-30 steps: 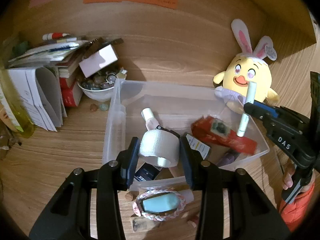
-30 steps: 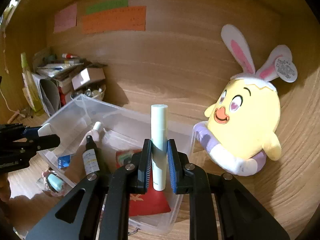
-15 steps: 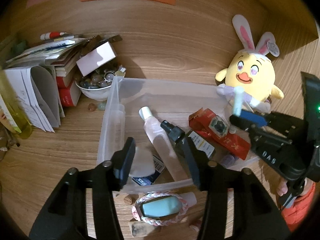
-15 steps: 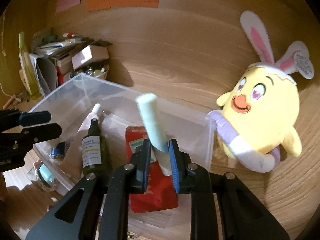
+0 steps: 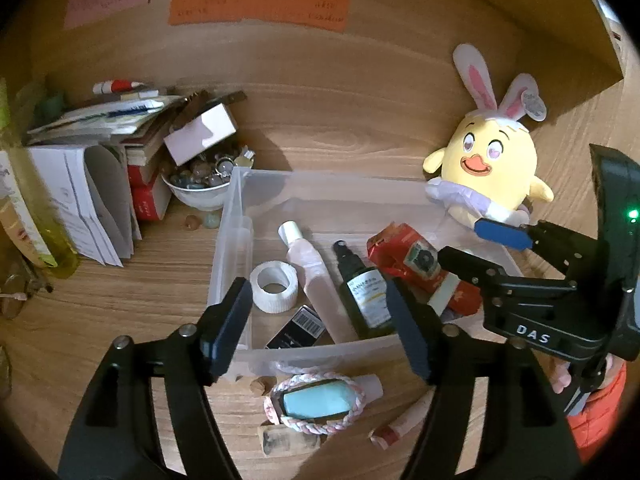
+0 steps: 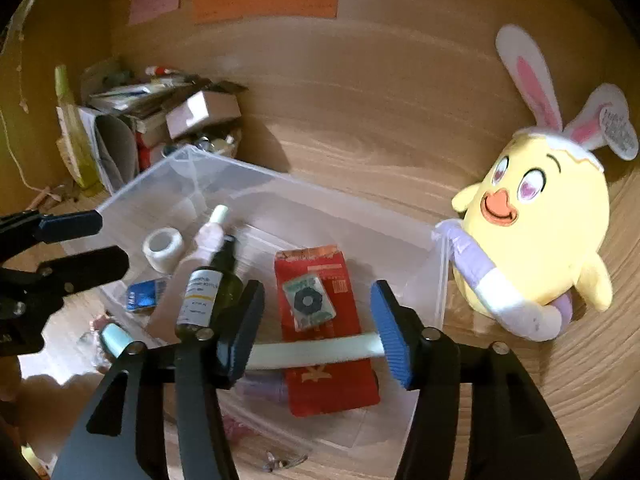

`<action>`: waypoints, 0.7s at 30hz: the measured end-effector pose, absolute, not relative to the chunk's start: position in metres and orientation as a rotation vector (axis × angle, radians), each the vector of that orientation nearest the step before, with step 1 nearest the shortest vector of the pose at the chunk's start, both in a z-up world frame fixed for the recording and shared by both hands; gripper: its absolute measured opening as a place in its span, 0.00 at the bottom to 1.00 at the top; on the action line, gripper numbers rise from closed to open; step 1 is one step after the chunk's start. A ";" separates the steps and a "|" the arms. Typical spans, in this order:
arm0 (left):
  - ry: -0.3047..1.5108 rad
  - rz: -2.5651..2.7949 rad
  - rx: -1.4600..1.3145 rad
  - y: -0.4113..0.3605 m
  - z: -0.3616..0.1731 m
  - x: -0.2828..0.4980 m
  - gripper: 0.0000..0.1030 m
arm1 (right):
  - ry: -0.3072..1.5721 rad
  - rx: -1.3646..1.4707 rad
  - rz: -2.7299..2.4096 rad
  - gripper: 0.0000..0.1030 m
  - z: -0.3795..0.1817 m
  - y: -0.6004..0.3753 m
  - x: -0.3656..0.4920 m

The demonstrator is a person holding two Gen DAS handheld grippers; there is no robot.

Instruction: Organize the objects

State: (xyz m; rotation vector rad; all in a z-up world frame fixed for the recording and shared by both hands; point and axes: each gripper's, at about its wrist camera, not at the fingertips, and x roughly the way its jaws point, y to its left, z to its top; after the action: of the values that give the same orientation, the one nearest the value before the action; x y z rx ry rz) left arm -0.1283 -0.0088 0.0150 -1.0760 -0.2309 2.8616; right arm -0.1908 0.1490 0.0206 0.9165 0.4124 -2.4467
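Note:
A clear plastic bin [image 5: 234, 216] [image 6: 168, 168] stands on the wooden desk. In it lie a white tape roll [image 5: 274, 287] [image 6: 162, 245], a pink bottle [image 5: 316, 280], a dark spray bottle [image 5: 362, 288] [image 6: 210, 288], a red packet [image 5: 416, 268] [image 6: 324, 332] and a pale green tube [image 6: 316, 354] lying flat across the packet. My left gripper [image 5: 320, 320] is open and empty above the bin's near wall. My right gripper [image 6: 318, 328] is open above the tube and packet; it also shows at the right of the left wrist view [image 5: 480, 246].
A yellow bunny-eared plush [image 5: 488, 172] [image 6: 532, 232] sits right of the bin. Stacked books and papers [image 5: 96, 152], a white box and a bowl of trinkets [image 5: 200, 184] crowd the left. A braided bracelet around a blue case [image 5: 316, 402], corks and small tubes lie in front of the bin.
My left gripper opened and the tape roll dropped into the bin. My right gripper tilted the pale green tube, opened, and the tube now lies in the bin.

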 end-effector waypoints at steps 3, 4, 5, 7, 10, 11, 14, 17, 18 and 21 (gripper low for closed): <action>-0.212 2.881 -1.049 -0.008 0.022 -0.120 0.73 | 0.393 0.879 -2.449 0.62 0.030 0.151 -0.182; -0.202 2.890 -1.040 -0.007 0.025 -0.117 0.75 | 0.385 0.867 -2.448 0.65 0.033 0.151 -0.179; -0.186 2.900 -1.030 -0.007 0.028 -0.114 0.78 | 0.375 0.853 -2.445 0.66 0.037 0.153 -0.175; -0.166 2.918 -1.008 -0.006 0.033 -0.107 0.85 | 0.361 0.833 -2.443 0.69 0.043 0.155 -0.167; -0.148 2.942 -0.971 -0.007 0.040 -0.097 0.88 | 0.337 0.814 -2.445 0.79 0.049 0.159 -0.158; -0.141 2.944 -0.963 -0.007 0.042 -0.093 0.88 | 0.324 0.805 -2.448 0.79 0.051 0.162 -0.154; -0.106 2.963 -0.950 -0.007 0.044 -0.082 0.91 | 0.295 0.798 -2.452 0.79 0.054 0.167 -0.144; -0.080 2.971 -0.964 -0.008 0.042 -0.075 0.91 | 0.261 0.807 -2.445 0.79 0.055 0.172 -0.137; -0.084 2.968 -0.976 -0.009 0.040 -0.072 0.91 | 0.250 0.811 -2.442 0.79 0.055 0.174 -0.134; -0.098 2.956 -1.014 -0.013 0.033 -0.068 0.91 | 0.220 0.822 -2.427 0.79 0.053 0.178 -0.126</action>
State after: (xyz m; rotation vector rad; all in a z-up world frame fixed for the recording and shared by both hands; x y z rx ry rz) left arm -0.0684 -0.0132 0.0330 -1.0140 -0.0984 2.9565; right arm -0.1263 0.1782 0.0535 0.8216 0.2203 -2.4265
